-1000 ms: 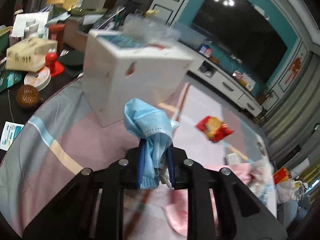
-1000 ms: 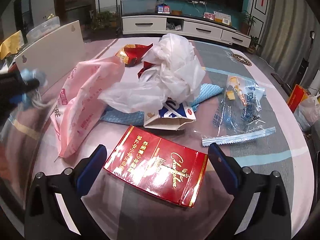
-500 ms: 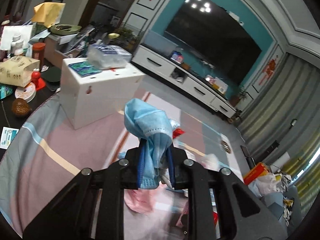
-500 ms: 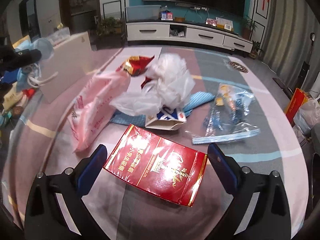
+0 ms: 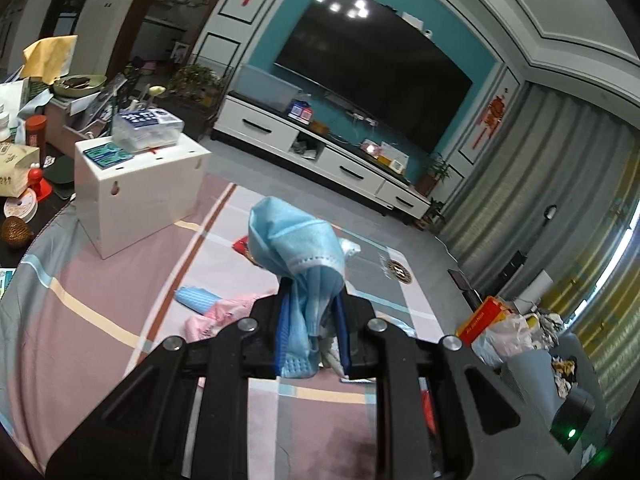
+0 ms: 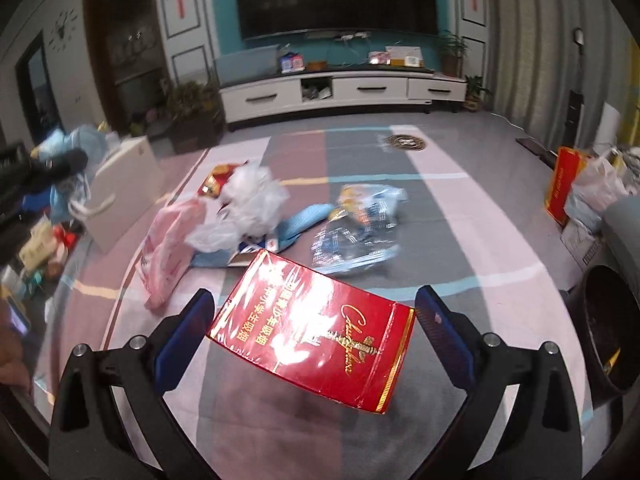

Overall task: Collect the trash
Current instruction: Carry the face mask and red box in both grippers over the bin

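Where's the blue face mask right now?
The blue face mask is clamped in the left gripper, lifted above the pink bag on the table; in the right wrist view it shows blurred at far left.

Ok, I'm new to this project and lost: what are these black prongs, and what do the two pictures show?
There is no robot here. A person carries a gripper in each hand, each with a fisheye camera looking along its two fingers. The left camera shows the left gripper clamped on a crumpled blue face mask. The right camera shows the right gripper holding a red box by its sides, above the striped tablecloth. On the cloth lie a pink plastic bag, a white plastic bag and a clear blue packet.
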Tool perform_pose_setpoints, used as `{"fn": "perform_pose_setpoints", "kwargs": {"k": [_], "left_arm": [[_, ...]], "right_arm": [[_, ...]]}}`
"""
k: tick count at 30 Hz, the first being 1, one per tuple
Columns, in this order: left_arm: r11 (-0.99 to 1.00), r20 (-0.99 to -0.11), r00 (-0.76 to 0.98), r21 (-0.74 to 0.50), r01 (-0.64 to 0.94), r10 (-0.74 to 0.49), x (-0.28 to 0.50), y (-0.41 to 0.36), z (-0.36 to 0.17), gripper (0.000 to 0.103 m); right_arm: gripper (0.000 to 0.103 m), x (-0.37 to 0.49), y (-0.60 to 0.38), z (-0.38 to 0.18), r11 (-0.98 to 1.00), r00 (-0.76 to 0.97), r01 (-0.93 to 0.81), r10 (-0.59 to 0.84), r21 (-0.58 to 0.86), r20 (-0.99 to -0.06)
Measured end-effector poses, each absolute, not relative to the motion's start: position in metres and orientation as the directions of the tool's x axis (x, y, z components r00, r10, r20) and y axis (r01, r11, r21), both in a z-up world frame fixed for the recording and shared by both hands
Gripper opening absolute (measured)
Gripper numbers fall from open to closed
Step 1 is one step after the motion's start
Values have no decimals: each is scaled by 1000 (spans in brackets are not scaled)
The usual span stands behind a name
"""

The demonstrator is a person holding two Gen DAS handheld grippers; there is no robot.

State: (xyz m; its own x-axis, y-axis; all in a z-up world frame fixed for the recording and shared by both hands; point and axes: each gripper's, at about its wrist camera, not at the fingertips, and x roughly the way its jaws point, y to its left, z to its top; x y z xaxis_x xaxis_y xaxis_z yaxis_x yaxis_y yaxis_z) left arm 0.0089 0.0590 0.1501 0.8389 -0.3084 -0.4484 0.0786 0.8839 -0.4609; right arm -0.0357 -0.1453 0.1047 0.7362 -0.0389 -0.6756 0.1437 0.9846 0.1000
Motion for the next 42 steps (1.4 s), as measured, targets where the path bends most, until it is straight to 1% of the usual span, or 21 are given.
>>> {"fn": "perform_pose_setpoints", "kwargs": {"k": [5, 9, 18, 23, 32, 38, 42], "left_arm": [[888, -449, 827, -444, 122, -338, 2, 43, 151, 21], [894, -448, 823, -422, 148, -348, -1, 32, 151, 21], [888, -446, 803, -410, 209, -395, -10, 14, 153, 21], [880, -446, 792, -416, 229, -417, -11, 10, 153, 21], [880, -452, 783, -405, 247, -428, -12, 3, 150, 21], [870, -461, 765, -419, 260, -450, -11, 1, 146, 21], [865, -458, 757, -417, 281, -467, -15, -5, 147, 21]], "right_arm": [[98, -48, -167, 118, 977, 766, 183, -73, 109, -639], [98, -55, -183, 126, 967, 785, 208, -77, 145, -615], [98, -60, -201, 130, 954, 787, 246, -92, 174, -610], [98, -64, -204, 133, 952, 792, 257, -108, 167, -601], [98, -71, -212, 141, 943, 798, 281, -127, 178, -589], [98, -79, -216, 148, 939, 808, 295, -146, 178, -570], [98, -87, -220, 156, 933, 827, 300, -151, 197, -542]]}}
